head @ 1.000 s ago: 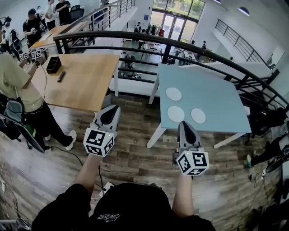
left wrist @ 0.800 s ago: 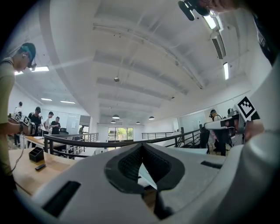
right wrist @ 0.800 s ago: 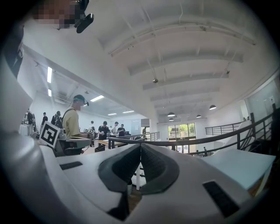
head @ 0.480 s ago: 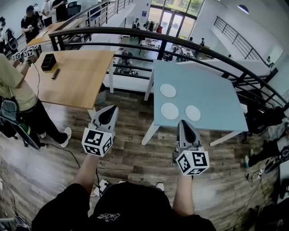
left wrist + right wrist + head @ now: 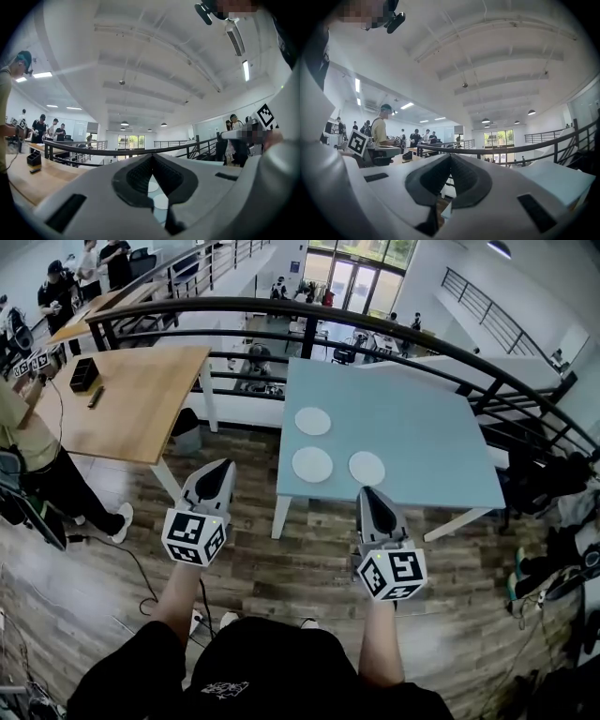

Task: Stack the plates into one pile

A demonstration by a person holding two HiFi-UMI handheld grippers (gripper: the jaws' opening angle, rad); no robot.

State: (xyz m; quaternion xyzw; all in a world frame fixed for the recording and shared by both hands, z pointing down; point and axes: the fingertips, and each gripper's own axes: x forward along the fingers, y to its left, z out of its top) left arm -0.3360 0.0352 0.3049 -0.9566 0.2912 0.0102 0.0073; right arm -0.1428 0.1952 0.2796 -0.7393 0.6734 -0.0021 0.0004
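Three white plates lie apart on a light blue table (image 5: 422,432): one further back (image 5: 313,420), one in front of it (image 5: 312,464) and one to that one's right (image 5: 367,468). My left gripper (image 5: 221,468) is held level over the wooden floor, left of the table's near corner, shut and empty. My right gripper (image 5: 367,491) hangs just before the table's front edge, also shut with nothing in it. In the left gripper view two plates (image 5: 161,201) show below the closed gripper (image 5: 152,157). The right gripper (image 5: 450,157) view shows shut jaws.
A wooden table (image 5: 122,404) with a black box (image 5: 82,374) stands to the left. A black railing (image 5: 375,332) runs behind both tables. People (image 5: 33,442) stand at the far left. Bags and gear (image 5: 562,521) lie right of the blue table.
The blue table and plates have shifted left and nearer in the head view as I walked forward. Both grippers came closer to the table's front edge, still shut.
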